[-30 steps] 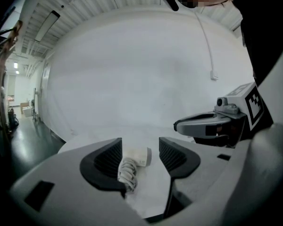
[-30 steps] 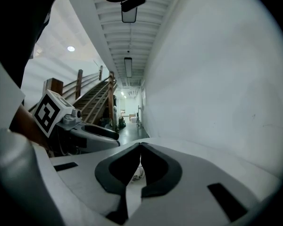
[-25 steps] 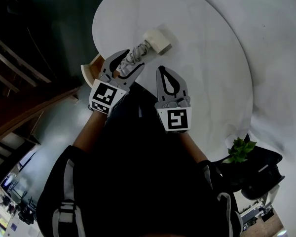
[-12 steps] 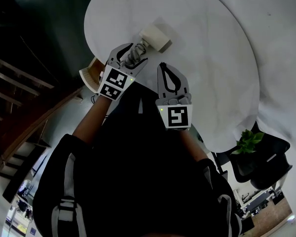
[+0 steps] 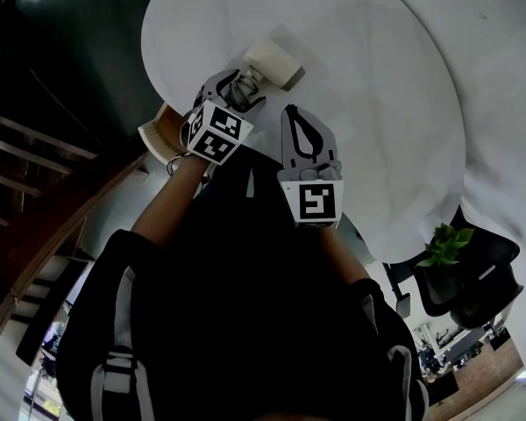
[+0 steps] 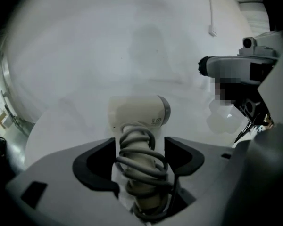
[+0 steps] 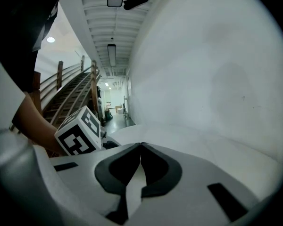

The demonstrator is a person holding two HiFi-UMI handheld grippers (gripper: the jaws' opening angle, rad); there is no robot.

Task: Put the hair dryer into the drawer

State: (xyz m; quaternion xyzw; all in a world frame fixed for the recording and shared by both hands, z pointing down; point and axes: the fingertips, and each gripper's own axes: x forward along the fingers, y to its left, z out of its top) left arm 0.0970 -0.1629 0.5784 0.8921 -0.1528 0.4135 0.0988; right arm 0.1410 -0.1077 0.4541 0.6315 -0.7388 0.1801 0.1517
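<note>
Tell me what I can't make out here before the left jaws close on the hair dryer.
- The drawer: no view shows it for sure. The tan thing at the table's edge in the head view is mostly covered by the left gripper.
- The hair dryer's cord end: in the left gripper view it is lost beneath the jaws, which have just been opening, with the wrapped handle between them.
- Handle switches: covered by the coils.

round white table (image 5: 377,77), wooden staircase (image 5: 35,160), potted plant (image 5: 445,246), ceiling light (image 7: 112,54)
</note>
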